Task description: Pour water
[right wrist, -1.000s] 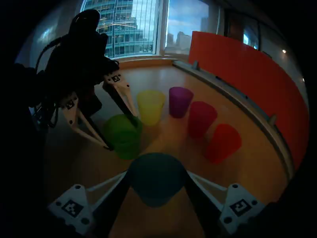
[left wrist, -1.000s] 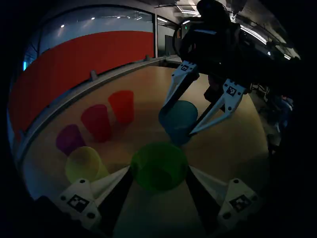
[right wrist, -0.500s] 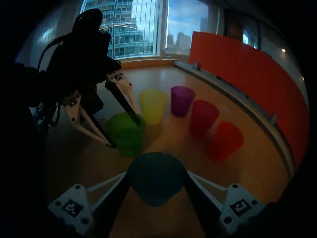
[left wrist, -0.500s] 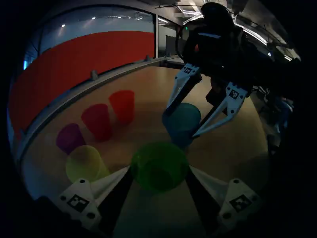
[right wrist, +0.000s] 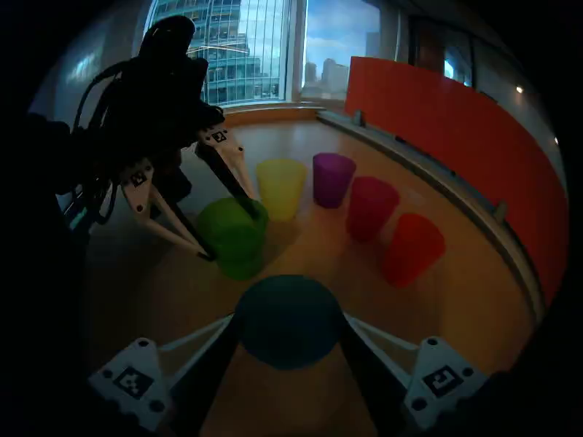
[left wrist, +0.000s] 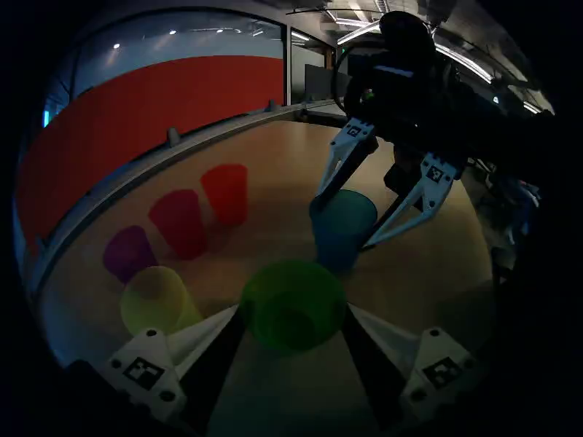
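We have shifted the teal cup (left wrist: 342,231) slightly rightward, and it now stands upright, pinched in the right gripper (right wrist: 288,325), just beyond and right of the green cup (right wrist: 233,237), which the left gripper (left wrist: 291,315) clamps upright, so pouring means tipping one rim toward the other.

Yellow cup (right wrist: 280,188), purple cup (right wrist: 333,178), magenta cup (right wrist: 370,207) and red cup (right wrist: 410,247) in a close arc along the rail (right wrist: 452,198), green cup (left wrist: 293,306) gripped in left tongs (right wrist: 233,234) just beside teal cup (right wrist: 286,329) gripped in right tongs (left wrist: 342,222), slim gap between, bare surface (left wrist: 430,269) open away from the arc
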### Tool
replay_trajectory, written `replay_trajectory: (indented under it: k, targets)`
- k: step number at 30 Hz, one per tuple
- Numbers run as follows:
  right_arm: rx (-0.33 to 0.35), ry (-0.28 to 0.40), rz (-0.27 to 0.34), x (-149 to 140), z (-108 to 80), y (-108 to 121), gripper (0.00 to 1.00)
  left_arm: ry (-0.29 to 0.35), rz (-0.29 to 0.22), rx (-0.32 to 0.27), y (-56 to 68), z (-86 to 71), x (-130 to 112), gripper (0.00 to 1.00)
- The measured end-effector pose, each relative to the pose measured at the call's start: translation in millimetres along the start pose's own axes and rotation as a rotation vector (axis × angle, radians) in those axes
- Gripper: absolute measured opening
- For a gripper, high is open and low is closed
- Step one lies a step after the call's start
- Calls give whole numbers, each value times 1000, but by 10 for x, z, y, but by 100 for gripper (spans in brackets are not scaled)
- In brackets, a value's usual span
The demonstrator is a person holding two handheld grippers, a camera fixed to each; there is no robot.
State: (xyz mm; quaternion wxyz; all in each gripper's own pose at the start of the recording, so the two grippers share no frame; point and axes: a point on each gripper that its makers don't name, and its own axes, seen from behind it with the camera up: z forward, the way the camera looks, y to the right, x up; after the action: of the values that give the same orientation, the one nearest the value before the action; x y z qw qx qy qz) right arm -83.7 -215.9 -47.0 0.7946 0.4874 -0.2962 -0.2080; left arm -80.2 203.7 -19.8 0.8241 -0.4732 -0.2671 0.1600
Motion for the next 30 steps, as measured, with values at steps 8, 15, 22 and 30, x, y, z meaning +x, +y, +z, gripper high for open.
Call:
replay_trajectory:
  k: [8, 15, 22, 30]
  targets:
    - [3, -3, 24, -59, -35, -16, 93, -4, 6, 9, -5, 2, 1, 89]
    - [2, -9, 36, -92, -43, -15, 99, -6, 1, 14, -16, 8, -3, 89]
    - [-6, -10, 44, -96, -59, -5, 100, -9, -10, 14, -9, 19, 4, 90]
    - [-11, -12, 41, -101, -58, -4, 100, -20, -27, 15, -27, 26, -34, 91]
